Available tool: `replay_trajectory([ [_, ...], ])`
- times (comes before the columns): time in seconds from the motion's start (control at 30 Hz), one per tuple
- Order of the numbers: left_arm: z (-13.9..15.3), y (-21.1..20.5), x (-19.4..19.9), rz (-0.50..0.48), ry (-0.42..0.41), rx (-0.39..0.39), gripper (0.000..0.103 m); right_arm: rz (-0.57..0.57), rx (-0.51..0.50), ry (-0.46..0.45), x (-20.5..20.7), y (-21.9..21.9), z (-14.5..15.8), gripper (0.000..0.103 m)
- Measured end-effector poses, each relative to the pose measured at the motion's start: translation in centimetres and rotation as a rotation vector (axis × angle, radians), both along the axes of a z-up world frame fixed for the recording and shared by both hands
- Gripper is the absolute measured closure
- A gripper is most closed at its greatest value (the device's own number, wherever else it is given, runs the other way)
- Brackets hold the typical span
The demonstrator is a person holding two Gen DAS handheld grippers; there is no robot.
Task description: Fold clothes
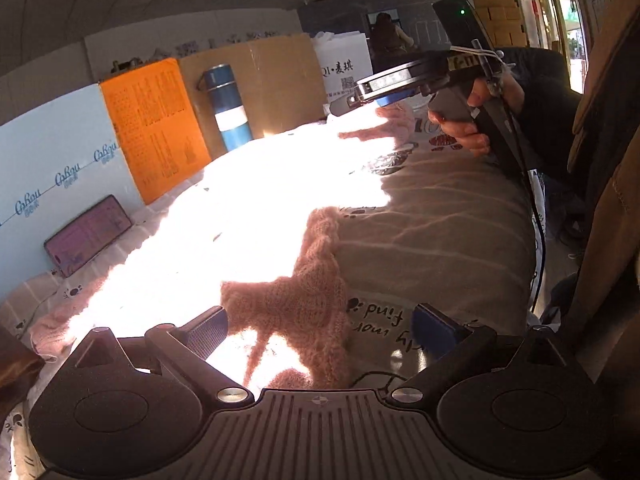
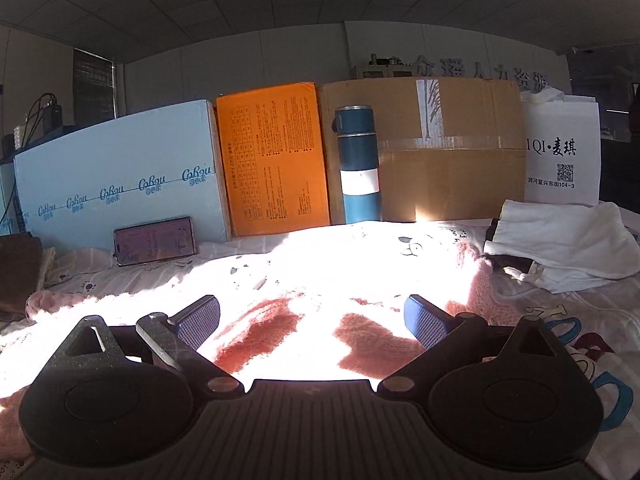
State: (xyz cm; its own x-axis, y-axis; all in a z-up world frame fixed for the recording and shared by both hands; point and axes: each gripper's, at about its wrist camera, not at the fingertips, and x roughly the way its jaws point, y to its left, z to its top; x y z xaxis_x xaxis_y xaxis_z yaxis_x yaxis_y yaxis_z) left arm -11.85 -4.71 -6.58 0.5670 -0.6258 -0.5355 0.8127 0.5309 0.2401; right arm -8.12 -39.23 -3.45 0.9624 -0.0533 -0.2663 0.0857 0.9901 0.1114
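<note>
A: Both claws, left claw [image 1: 320, 330] and right claw [image 2: 312, 316], are hanging released over the pink sweater [image 1: 304, 304] lying on the table.
B: Pinching near hems first; thermos [image 2: 358, 164] standing beyond.

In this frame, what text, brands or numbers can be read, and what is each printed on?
"Cobou", repeated along the light blue box.
"QI·麦琪" and "104-3", on the white bag; its QR code won't resolve.
"find", upside down, on the printed sheet.
Large colored letters on the sheet's right side: partly cut off, unreadable.
Orange box: fine print too small.
Phone screen: blurred.
Wall characters behind the cardboard box: too dim to read.
</note>
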Motion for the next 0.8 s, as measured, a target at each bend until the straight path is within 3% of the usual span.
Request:
replay_trajectory([
  [0.07,0.0,0.4,0.5,-0.016,0.004,0.012,0.005,-0.06,0.003,-0.011,0.3,-1.6,0.6,0.004],
  [0.2,0.1,1.3,1.9,-0.021,-0.021,0.047,0.012,-0.176,0.146,0.008,2.6,-6.2,1.7,0.004],
  [0.33,0.3,2.2,3.5,-0.005,-0.004,0.053,0.029,-0.227,0.379,0.117,6.6,-10.1,2.1,0.006],
  [0.47,0.5,2.2,3.8,-0.026,-0.003,0.063,0.049,-0.28,0.441,0.184,10.1,-11.9,1.5,0.009],
  [0.53,0.6,2.3,4.1,-0.03,0.001,0.061,0.063,-0.302,0.453,0.233,11.2,-12.1,0.6,0.028],
  [0.6,0.8,2.6,4.4,-0.019,-0.005,0.063,0.073,-0.317,0.452,0.279,11.8,-12.1,-0.3,0.071],
  [0.67,1.1,3.1,4.7,0.006,-0.036,0.065,0.085,-0.328,0.459,0.283,11.4,-12.0,-0.9,0.082],
  [0.7,1.3,3.4,4.9,0.021,-0.054,0.066,0.086,-0.323,0.46,0.256,10.7,-11.8,-0.7,0.086],
  [0.8,2.2,4.4,5.5,0.074,-0.139,0.085,0.092,-0.299,0.464,0.158,8.0,-11.3,0.5,0.088],
])
